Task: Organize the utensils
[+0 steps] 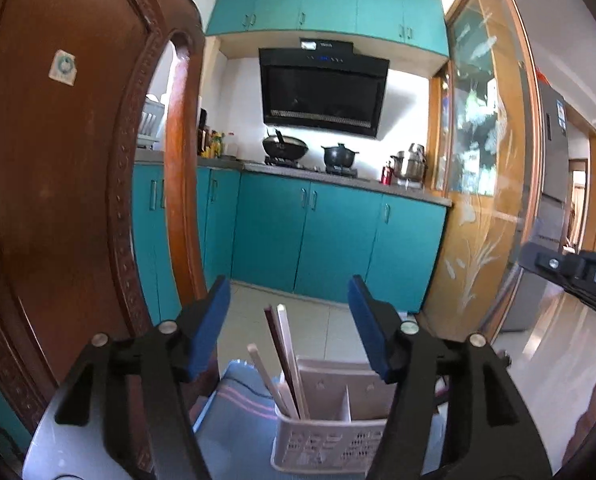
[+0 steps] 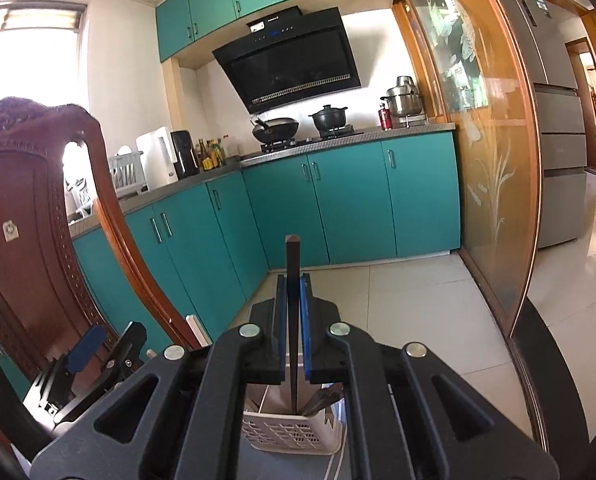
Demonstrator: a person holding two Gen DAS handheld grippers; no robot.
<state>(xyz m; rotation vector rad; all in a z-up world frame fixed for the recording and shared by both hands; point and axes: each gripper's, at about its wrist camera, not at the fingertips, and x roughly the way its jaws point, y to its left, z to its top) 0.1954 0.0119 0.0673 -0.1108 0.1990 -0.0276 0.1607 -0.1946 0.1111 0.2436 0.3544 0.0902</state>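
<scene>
A white perforated utensil holder (image 1: 330,444) stands on a striped cloth below my left gripper (image 1: 288,280). That gripper is open, its blue pads wide apart on either side of several chopsticks (image 1: 284,344), which stand in the holder's left compartment without touching the pads. My right gripper (image 2: 294,278) is shut on a dark chopstick (image 2: 293,252). It is held upright, and its lower end reaches down into the holder (image 2: 290,434). The left gripper (image 2: 112,340) shows at the lower left of the right wrist view. Part of the right gripper (image 1: 570,272) shows at the right edge of the left wrist view.
A carved wooden chair back (image 1: 58,200) rises close on the left. A grey striped cloth (image 1: 238,408) lies under the holder. Beyond are teal cabinets (image 1: 338,232), a stove with a wok (image 1: 285,146), a glass sliding door (image 1: 486,160) and a fridge (image 2: 558,140).
</scene>
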